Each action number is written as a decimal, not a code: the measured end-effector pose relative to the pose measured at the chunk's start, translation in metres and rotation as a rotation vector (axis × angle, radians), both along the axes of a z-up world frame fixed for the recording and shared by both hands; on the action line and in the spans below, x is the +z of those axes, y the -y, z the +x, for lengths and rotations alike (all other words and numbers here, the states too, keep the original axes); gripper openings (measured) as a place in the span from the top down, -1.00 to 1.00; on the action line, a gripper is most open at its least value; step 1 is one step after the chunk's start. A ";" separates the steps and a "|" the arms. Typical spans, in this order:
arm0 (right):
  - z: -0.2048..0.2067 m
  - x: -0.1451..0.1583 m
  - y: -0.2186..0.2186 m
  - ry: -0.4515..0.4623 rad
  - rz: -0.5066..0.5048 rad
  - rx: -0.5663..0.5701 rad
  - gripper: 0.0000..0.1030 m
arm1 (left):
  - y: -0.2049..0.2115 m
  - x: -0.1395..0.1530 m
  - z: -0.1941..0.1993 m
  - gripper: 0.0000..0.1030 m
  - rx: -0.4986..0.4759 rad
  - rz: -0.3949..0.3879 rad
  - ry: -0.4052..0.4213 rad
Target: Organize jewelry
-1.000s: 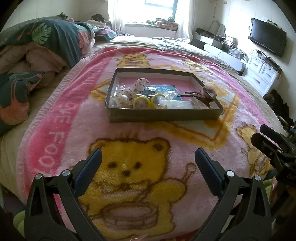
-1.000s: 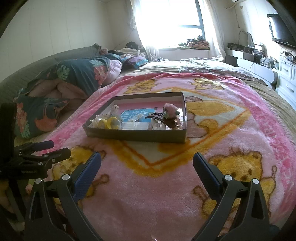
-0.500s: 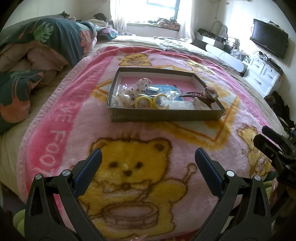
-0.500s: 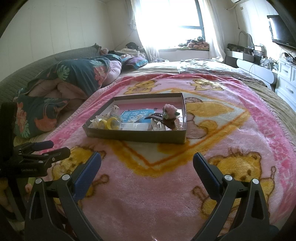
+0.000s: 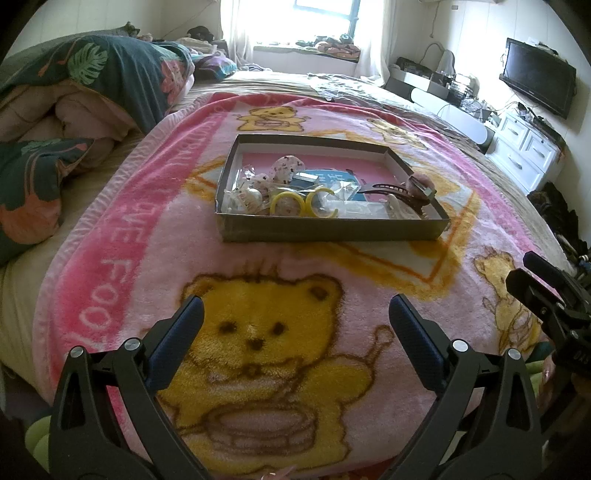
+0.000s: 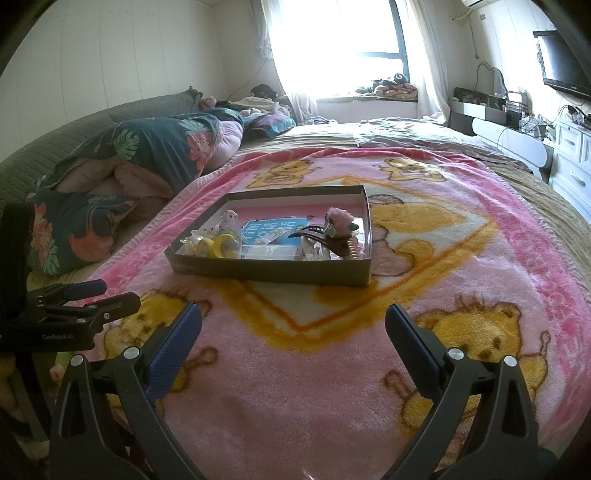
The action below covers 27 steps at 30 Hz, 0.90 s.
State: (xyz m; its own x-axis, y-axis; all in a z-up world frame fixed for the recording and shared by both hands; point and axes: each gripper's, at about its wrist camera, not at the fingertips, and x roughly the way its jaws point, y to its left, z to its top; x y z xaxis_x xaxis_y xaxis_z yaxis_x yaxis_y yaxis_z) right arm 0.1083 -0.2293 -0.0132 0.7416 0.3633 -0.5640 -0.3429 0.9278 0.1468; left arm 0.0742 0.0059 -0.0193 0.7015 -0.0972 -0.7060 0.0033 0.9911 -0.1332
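On the blanket [image 5: 147, 258], cluttered box [image 5: 332, 229], small trinkets indistinct, both grippers' jaws open.

Bare blanket [image 5: 280, 258] before walled tray [image 5: 332, 230]

Black plastic gripper [image 5: 295, 325] frames, blue finger pads [image 5: 177, 343], silver screws.

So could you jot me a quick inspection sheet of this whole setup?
Surface: pink fleece bear-print blanket spread on a bed.
Job's things: shallow grey cardboard tray holding yellow plastic rings, dark brown hair claw clip, pink fluffy hair ornament, blue printed card.
Clutter: folded leaf-print quilt.
Grippers: left claw open, empty; right claw open, empty.
Cables: loose wires beneath the black wall television.
Surroundings: bright window, white drawers.
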 end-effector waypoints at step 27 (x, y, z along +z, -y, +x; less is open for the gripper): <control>0.007 -0.003 0.011 -0.013 -0.006 -0.027 -0.92 | -0.002 -0.010 0.007 -0.82 0.021 -0.005 -0.028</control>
